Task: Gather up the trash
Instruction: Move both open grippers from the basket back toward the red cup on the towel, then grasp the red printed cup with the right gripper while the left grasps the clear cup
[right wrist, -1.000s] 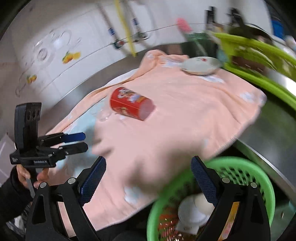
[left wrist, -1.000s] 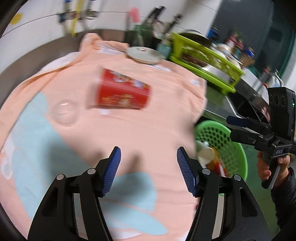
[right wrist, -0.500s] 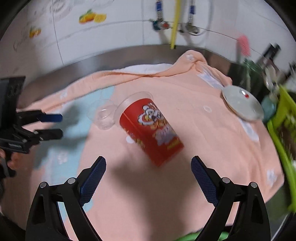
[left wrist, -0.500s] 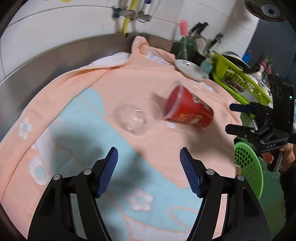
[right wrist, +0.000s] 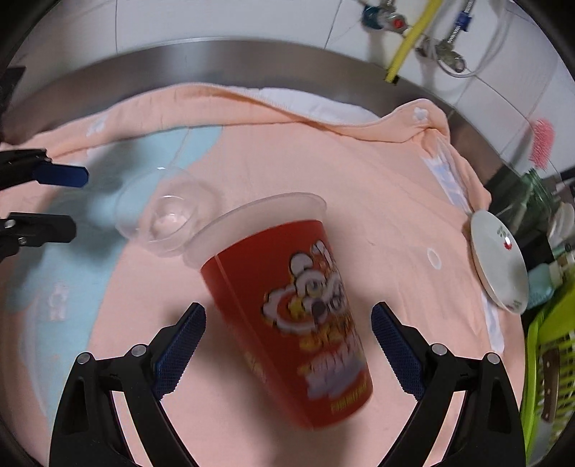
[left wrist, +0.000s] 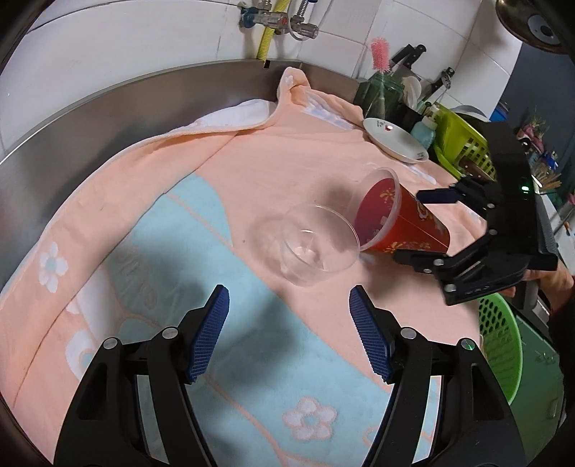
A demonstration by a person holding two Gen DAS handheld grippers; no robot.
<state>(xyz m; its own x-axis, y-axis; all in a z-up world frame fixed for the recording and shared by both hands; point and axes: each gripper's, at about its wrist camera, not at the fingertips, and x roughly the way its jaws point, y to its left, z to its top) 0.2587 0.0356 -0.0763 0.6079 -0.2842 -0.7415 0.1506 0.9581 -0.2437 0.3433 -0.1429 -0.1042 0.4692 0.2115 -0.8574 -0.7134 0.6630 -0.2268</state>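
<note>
My right gripper (right wrist: 287, 345), jaws wide, has closed in to straddle the toppled red printed plastic cup (right wrist: 287, 312) on the peach towel (left wrist: 287, 154); my open left gripper (left wrist: 289, 330) now faces the clear plastic cup (left wrist: 316, 248) touching its rim.

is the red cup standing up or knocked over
Knocked over. The red printed plastic cup lies on its side on the peach towel, its open rim facing the small clear plastic cup.

Kitchen: steel counter (left wrist: 107, 104), taps (left wrist: 276, 21), dish rack (left wrist: 463, 143).
</note>
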